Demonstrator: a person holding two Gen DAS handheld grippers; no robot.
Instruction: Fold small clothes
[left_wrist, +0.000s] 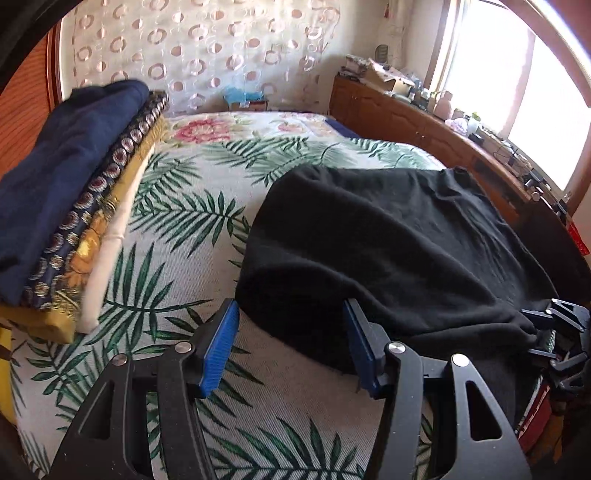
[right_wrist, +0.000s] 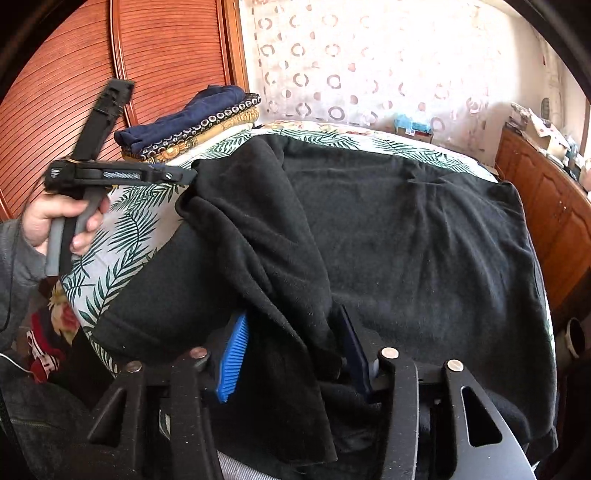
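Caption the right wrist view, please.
Right tongs straddle a fold of the black garment on the leaf-print bedspread.

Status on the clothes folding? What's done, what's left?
Done: a stack of folded clothes sits at the bed's far-left side. In hand: the black garment, partly spread, one fold of it running between the right gripper's pads. The left gripper is open at its near edge, gripping nothing. Left: fold this garment and add it to the stack.

Both wrist cameras look down along their claws, close over the bed, sharing the black garment and the folded stack.
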